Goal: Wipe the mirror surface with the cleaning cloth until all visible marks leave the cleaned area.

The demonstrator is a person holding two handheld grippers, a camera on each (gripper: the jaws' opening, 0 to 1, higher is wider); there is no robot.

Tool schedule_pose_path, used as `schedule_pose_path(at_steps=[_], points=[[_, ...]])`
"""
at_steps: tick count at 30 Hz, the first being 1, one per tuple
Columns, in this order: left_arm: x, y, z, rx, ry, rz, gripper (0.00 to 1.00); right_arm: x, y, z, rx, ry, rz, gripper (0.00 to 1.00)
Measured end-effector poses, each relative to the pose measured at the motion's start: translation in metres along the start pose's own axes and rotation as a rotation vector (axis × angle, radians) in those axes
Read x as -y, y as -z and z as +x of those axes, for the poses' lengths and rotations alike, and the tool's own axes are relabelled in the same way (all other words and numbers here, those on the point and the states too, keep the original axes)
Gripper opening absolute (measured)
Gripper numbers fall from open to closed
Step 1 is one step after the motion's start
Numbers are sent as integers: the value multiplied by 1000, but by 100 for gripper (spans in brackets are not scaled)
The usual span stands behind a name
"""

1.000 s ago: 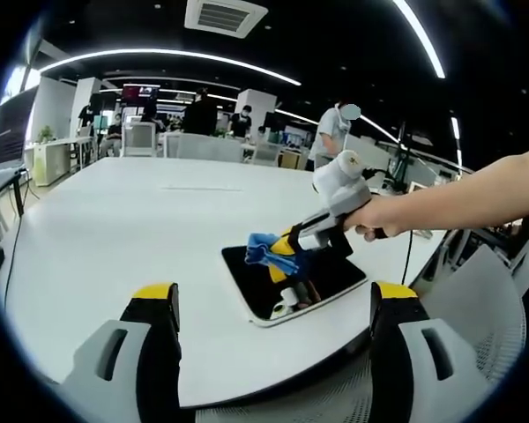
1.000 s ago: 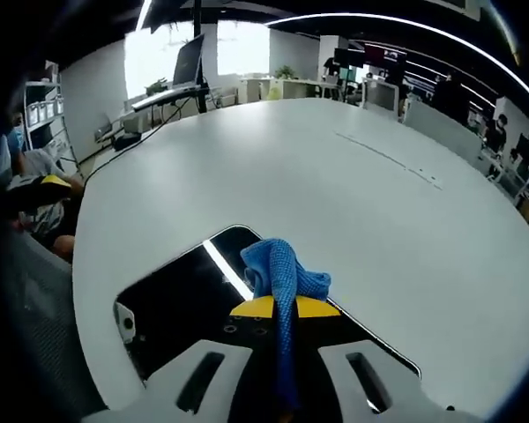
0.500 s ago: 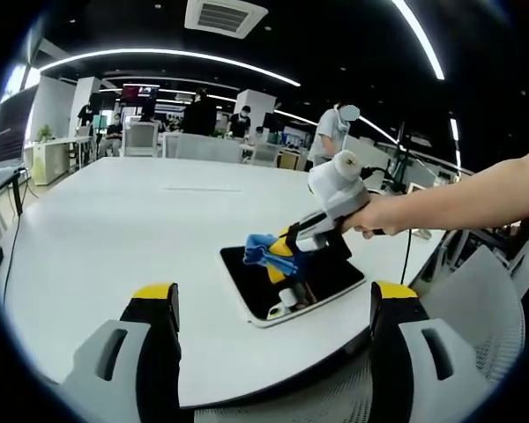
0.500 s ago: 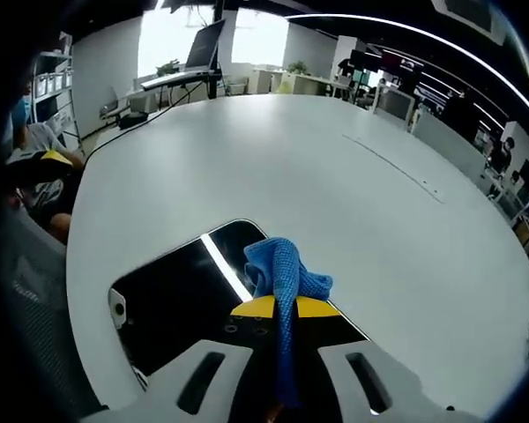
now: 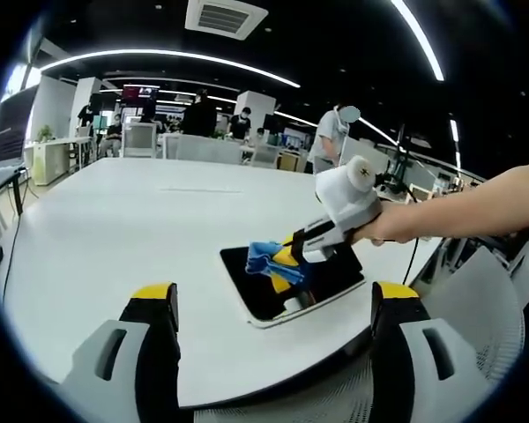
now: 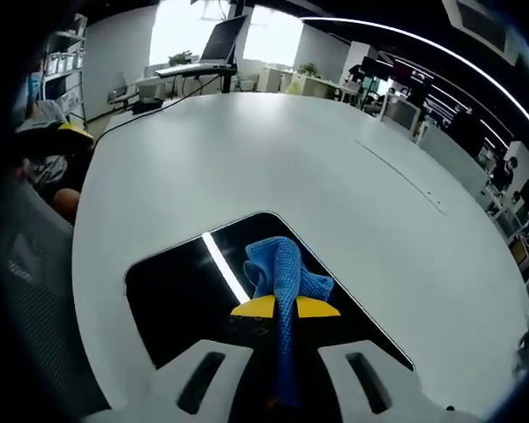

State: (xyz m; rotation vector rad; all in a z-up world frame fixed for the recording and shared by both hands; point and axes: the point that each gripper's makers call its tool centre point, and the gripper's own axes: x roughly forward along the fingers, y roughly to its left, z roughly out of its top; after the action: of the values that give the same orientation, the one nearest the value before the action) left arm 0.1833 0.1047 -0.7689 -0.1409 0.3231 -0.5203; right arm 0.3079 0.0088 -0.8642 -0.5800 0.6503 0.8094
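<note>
We've got the right gripper (image 6: 284,308) w/ yellow-tipped jaws closed tight on the bunched blue mesh cleaning cloth (image 6: 282,269), wad sticking out past the tips so fabric, not plastic, meets the glass. It's over the flat dark rectangular mirror w/ white rim (image 6: 194,295), which lies on the white round-edged table (image 6: 247,150) near our edge. In the left gripper view the cloth (image 5: 266,257) sits over the mirror's (image 5: 256,295) far-left part; can't tell if it's pressing or just above. The hand (image 5: 390,229) angles the right gripper (image 5: 286,257) down, prob to push the wad flat. Left gripper (image 5: 273,304): jaws wide apart, holding nothing, parked near the table edge, prob to keep the mirror in frame. No marks we can make out on the glass; reflections mask it. Count: 1 mirror, 1 cloth, 2 grippers, 1 table.
</note>
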Motion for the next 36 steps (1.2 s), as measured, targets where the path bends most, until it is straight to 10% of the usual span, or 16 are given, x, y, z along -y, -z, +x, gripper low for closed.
schedule_pose_path(at_steps=[36], points=[[-2, -1, -3, 12, -12, 0, 93, -62, 20, -39, 22, -73, 52, 0]])
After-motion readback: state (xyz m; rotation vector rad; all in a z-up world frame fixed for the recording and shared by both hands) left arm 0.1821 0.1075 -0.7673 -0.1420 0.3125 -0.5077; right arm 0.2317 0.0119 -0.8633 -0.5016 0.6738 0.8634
